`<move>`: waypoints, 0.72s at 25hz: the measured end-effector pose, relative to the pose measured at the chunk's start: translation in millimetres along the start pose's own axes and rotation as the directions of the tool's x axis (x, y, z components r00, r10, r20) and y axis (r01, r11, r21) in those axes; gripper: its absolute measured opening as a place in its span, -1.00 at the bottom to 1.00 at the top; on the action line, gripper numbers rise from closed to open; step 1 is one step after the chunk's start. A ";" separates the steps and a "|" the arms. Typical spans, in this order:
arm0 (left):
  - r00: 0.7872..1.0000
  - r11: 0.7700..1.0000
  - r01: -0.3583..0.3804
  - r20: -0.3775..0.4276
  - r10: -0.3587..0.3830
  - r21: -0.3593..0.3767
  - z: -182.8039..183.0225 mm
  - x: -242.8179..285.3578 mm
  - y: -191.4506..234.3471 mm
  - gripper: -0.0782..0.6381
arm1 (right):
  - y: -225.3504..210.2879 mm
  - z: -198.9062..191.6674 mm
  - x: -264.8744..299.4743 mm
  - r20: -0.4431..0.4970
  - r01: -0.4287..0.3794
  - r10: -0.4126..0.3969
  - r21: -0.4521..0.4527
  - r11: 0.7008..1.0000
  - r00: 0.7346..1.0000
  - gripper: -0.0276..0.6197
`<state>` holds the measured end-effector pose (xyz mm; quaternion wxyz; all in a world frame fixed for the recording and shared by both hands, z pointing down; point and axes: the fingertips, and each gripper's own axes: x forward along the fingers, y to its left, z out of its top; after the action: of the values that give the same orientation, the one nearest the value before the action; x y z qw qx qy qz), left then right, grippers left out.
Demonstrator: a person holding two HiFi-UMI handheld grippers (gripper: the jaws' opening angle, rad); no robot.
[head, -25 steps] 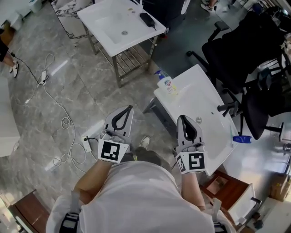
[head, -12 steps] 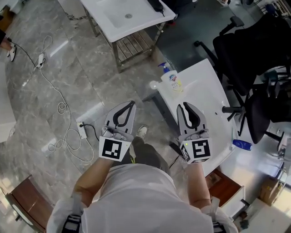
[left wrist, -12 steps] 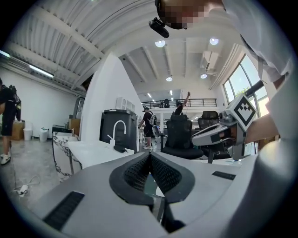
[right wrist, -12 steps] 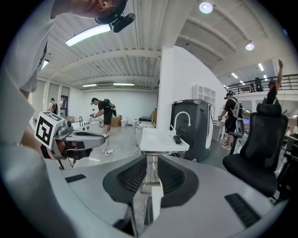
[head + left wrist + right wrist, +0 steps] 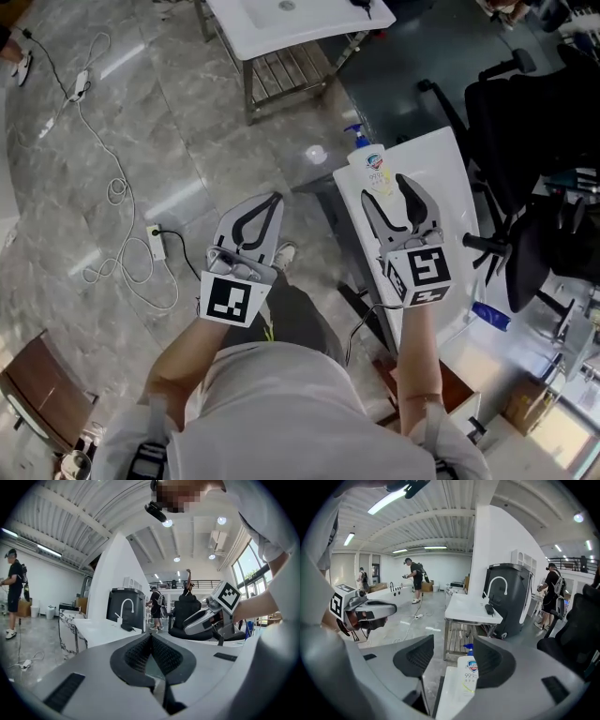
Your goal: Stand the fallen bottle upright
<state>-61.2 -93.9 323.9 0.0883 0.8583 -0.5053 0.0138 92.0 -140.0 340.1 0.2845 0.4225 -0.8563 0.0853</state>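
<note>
A white soap bottle (image 5: 369,167) with a blue pump lies on its side at the far end of a white table (image 5: 441,192), pump pointing away from me. My right gripper (image 5: 388,191) hovers over the table just short of it. Its jaws have just been opening and stand wide apart, with nothing pressed between them. In the right gripper view the bottle (image 5: 468,673) lies ahead in the gap between the pads (image 5: 417,656), untouched. My left gripper (image 5: 270,201) is shut and empty, out over the floor left of the table, its closed pads (image 5: 151,649) holding nothing.
A second white sink table (image 5: 300,17) stands further off on a metal frame. Black office chairs (image 5: 534,131) crowd the table's right side. Cables and a power strip (image 5: 156,244) lie on the grey floor at left. People stand in the background (image 5: 414,579).
The right gripper's jaws went from shut to wide open, and it moved forward to just behind the bottle. The left gripper stayed shut and shifted only a little.
</note>
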 end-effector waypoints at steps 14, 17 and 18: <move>0.997 0.989 0.044 -0.064 -0.035 0.143 -36.5 27.9 28.7 -0.73 | -35.4 -38.1 91.2 -0.229 -0.042 0.049 0.034 0.999 0.972 -0.09; 0.998 0.992 0.039 -0.059 -0.032 0.122 -43.1 33.5 32.5 -0.73 | -40.7 -46.8 108.3 -0.286 -0.062 0.071 0.042 0.997 0.956 -0.09; 0.998 0.992 0.038 -0.060 -0.031 0.120 -45.7 35.0 33.4 -0.73 | -42.4 -50.2 114.0 -0.305 -0.068 0.078 0.044 0.997 0.949 -0.09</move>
<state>-70.2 -132.4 377.5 0.0508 0.8700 -0.4858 0.0678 90.8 -224.1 441.2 0.4035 0.3768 -0.8154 0.1742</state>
